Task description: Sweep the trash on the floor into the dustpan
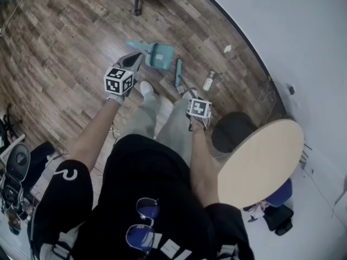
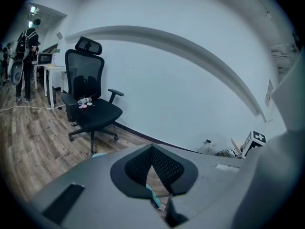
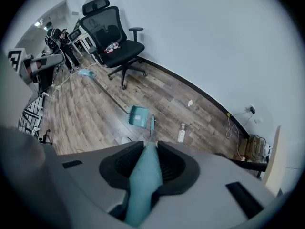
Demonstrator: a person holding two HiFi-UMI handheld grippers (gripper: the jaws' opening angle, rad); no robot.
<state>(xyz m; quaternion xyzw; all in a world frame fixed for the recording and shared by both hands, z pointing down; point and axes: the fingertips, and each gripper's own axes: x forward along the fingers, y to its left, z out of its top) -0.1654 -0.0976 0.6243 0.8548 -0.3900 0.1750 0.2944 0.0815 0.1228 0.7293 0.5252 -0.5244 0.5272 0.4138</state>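
Clamping the right gripper tight on the teal brush handle, with the brush head planted on the floor just ahead of that gripper. Looking at the teal dustpan lying flat right beside the brush head, on its left side, too close for telling whether touching. Holding the left gripper up higher, pinched together at the tips and gripping nothing, with the top of the dustpan's pole tilting up just beside those tips, outside them.

Spotting the trash out past the right gripper: a small bottle lying just right of the brush head, and a crumpled white scrap farther ahead, near the dark skirting at the wall's foot.

Getting tons of bare boards out left of the left gripper, so plenty of swinging room there. Running tighter on the other side, though, with the skirting curving past right behind the scrap, cables trailing along it, and the rim of a round worktop sitting close off the right gripper's right. Seeing an office chair well ahead of both grippers, clear of the dustpan.
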